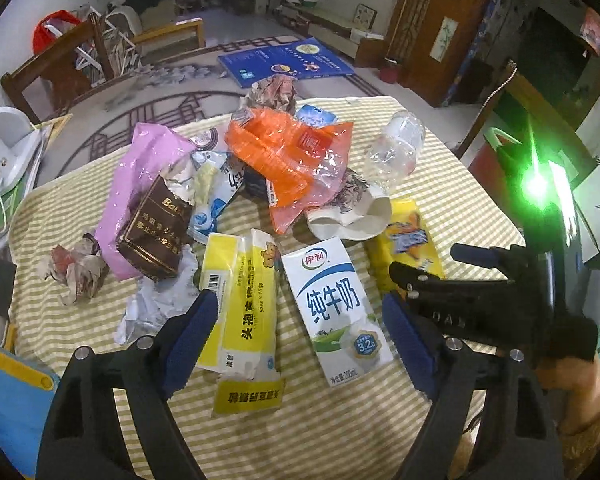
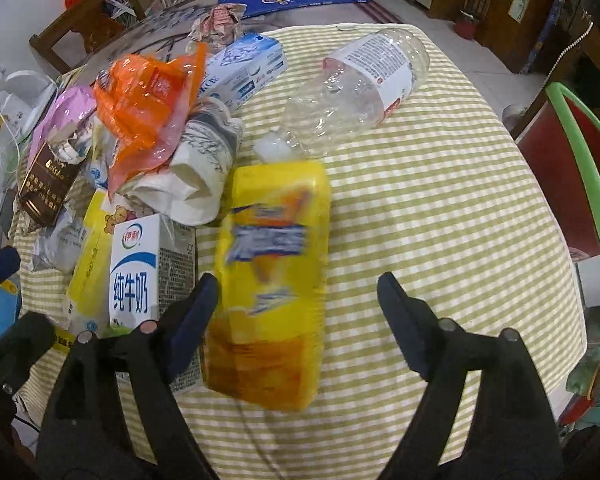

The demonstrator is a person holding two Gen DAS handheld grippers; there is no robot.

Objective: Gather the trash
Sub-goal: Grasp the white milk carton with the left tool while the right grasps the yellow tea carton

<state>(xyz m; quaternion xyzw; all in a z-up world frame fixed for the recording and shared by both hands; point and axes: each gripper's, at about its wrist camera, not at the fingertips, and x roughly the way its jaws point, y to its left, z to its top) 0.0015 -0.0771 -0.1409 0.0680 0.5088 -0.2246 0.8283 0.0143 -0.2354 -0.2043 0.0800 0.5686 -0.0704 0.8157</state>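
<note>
Black arms and blue pads of the left tongs (image 1: 296, 320) fill the near edge of the left wrist view, standing wide apart and holding nothing; the milk carton (image 1: 338, 314) and the torn yellow-and-white packet (image 1: 240, 300) lie on the cloth between them, untouched as far as I can see. Likewise the right tongs (image 2: 298, 296) stand well open and empty above the yellow snack pack (image 2: 268, 280), which lies flat between the pads, its left edge close to the left pad.

By size, the round worktop (image 2: 440, 240) under its striped cloth carries all the trash. Next come the pink bag (image 1: 140, 184) and orange bag (image 1: 284, 156) heaped at the far left, then the clear plastic bottle (image 2: 364, 80) on its side, the blue-and-white carton (image 2: 248, 66), the brown box (image 1: 156, 236), a crushed paper cup (image 1: 348, 220) and 2 paper wads.

No bin shows in either view. Collecting looks barely begun: every piece remains on the cloth, nothing gripped.
</note>
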